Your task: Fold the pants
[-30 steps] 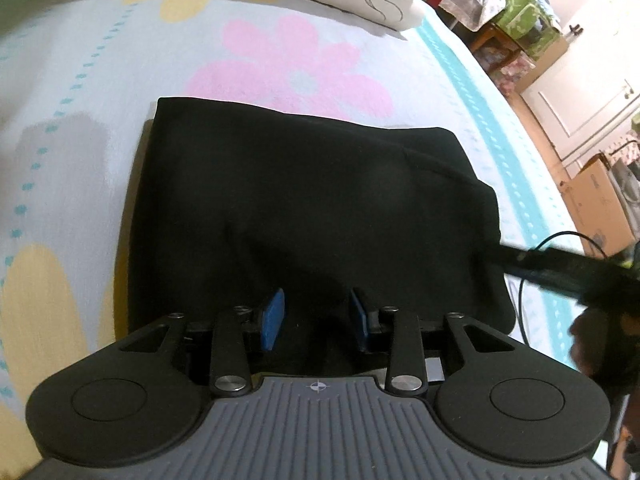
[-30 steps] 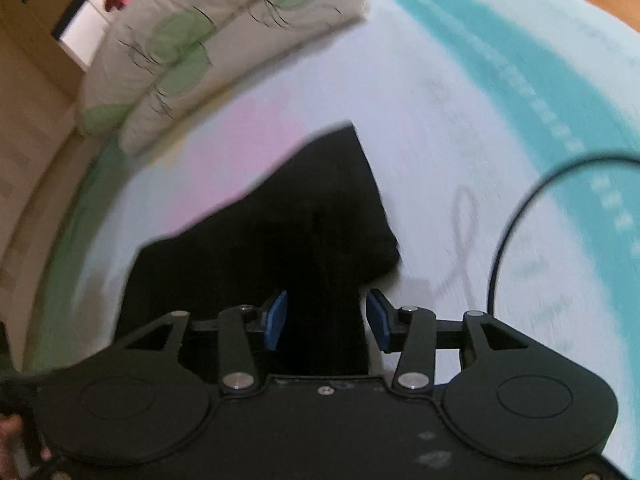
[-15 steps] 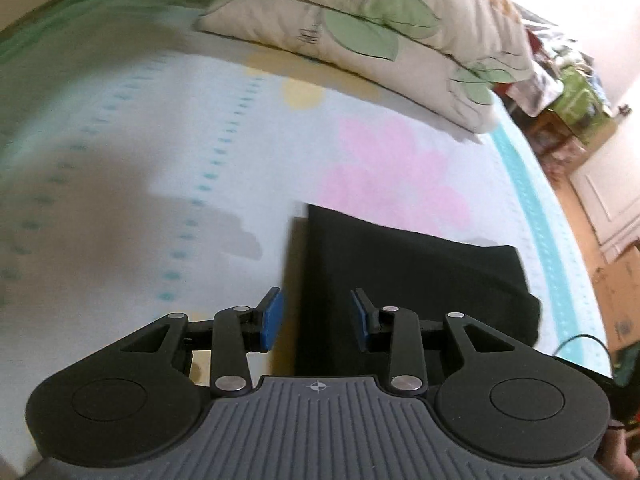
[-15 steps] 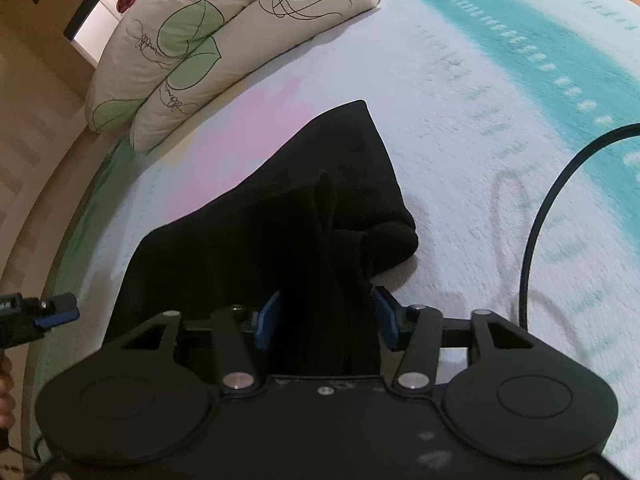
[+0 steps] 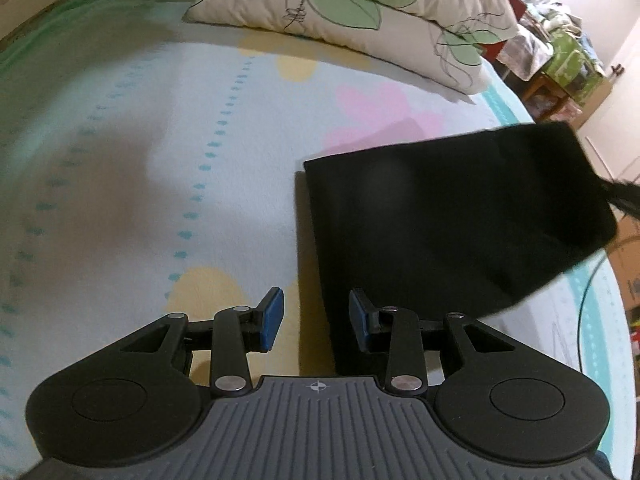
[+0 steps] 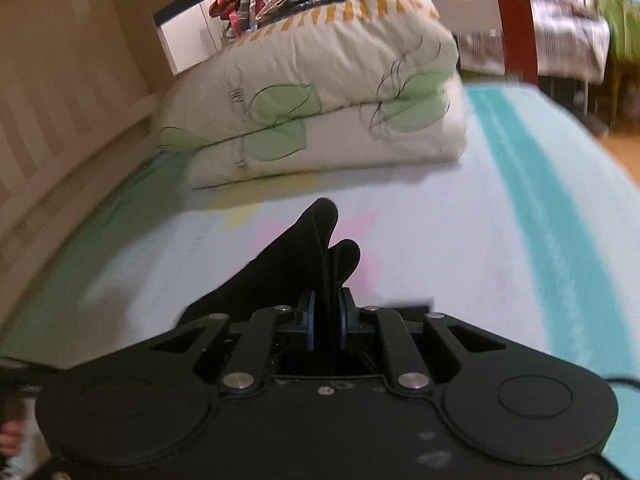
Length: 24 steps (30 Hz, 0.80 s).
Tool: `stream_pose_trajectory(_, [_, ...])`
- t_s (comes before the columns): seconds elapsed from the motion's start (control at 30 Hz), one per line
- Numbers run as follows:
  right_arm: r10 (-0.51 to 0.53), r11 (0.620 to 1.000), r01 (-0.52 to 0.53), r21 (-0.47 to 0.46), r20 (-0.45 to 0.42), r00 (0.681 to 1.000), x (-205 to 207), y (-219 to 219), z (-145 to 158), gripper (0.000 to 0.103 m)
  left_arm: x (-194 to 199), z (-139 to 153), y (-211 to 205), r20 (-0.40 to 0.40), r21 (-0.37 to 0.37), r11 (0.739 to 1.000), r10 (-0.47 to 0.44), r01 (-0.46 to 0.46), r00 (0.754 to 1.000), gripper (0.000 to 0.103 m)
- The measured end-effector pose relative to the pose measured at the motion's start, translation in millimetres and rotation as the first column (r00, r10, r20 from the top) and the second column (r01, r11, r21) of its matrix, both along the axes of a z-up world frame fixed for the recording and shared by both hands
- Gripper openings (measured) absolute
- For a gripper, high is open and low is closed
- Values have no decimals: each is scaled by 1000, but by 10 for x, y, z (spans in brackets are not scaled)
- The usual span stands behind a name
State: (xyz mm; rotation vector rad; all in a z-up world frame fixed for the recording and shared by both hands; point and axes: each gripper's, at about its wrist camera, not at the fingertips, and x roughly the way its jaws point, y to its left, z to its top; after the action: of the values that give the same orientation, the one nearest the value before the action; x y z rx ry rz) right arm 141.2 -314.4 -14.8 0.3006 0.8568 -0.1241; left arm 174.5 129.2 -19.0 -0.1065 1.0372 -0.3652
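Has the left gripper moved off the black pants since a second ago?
Yes. The left gripper was over the black pants; now it straddles their left edge, jaws open over the bedsheet.

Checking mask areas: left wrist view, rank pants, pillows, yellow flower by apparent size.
1. pants, the largest dark patch.
2. pillows, slightly smaller in frame, but farther from the camera and cut off at the top, so ranks 1 and 2 are unsure.
3. yellow flower, smallest, partly hidden behind the left gripper.
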Motion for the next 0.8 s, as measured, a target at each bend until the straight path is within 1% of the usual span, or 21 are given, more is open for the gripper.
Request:
stream_pose_trajectory(0.03, [-6, 1000, 6, -18, -17, 1000, 54, -38, -70, 12, -24, 14, -34, 8, 3, 1000, -9, 9, 1000, 35])
stream_pose_trajectory(0.1, [-26, 999, 23, -47, -78, 997, 110, -113, -301, 12, -62, 31, -120, 23, 9, 999, -32, 32, 999, 35])
stream_pose_trajectory(0.2, [-40, 993, 18, -114, -201, 979, 138, -143, -769, 13, -87, 52, -295, 44, 15, 998, -56, 55, 998, 35])
stream_pose_trajectory(0.23, [-42, 992, 16, -122, -214, 976, 109, -151, -860, 13, -90, 60, -365, 51, 11, 998, -64, 63, 997, 35])
stream_pose_trajectory(0.27, [-51, 993, 28, -115, -204, 978, 56, -176, -910, 13, -91, 63, -428, 59, 6, 997, -74, 74, 996, 35])
stream_pose_trajectory(0.33, [-78, 994, 63, -84, -189, 979, 17, -226, -888, 13, -94, 59, -578, 74, -2, 993, -114, 114, 991, 35])
stream_pose_trajectory(0.4, [-74, 995, 59, -84, -186, 980, 14, -236, -864, 13, -89, -8, -727, 73, 15, 987, -160, 160, 984, 35])
stream_pose_trajectory(0.47, [-66, 995, 50, -87, -189, 980, 31, -216, -887, 13, -67, -186, -843, 34, 80, 977, -200, 197, 979, 35])
stream_pose_trajectory(0.53, [-88, 995, 79, -57, -191, 978, 38, -250, -914, 13, -23, -424, -862, -40, 155, 970, -183, 188, 982, 35])
stream_pose_trajectory(0.57, [-107, 994, 101, -40, -192, 976, 108, -240, -917, 13, -2, -531, -809, -60, 144, 975, -162, 169, 985, 36])
stream_pose_trajectory(0.6, [-121, 993, 118, -26, -192, 974, 96, -261, -942, 14, 2, -559, -737, -55, 102, 985, -137, 142, 989, 36])
stream_pose_trajectory(0.63, [-127, 992, 124, -24, -190, 973, 93, -264, -964, 15, 6, -546, -695, -59, 78, 989, -123, 127, 991, 35])
stream_pose_trajectory(0.67, [-126, 992, 122, -32, -190, 974, 104, -254, -980, 17, 3, -509, -668, -60, 66, 991, -116, 120, 991, 35])
stream_pose_trajectory(0.73, [-129, 991, 121, -55, -189, 973, 99, -231, -957, 29, -19, -407, -631, -50, 69, 992, -105, 109, 993, 35])
stream_pose_trajectory(0.8, [-139, 988, 125, -94, -167, 976, 58, -188, -878, 29, -39, -229, -585, -4, 66, 994, -85, 85, 996, 34])
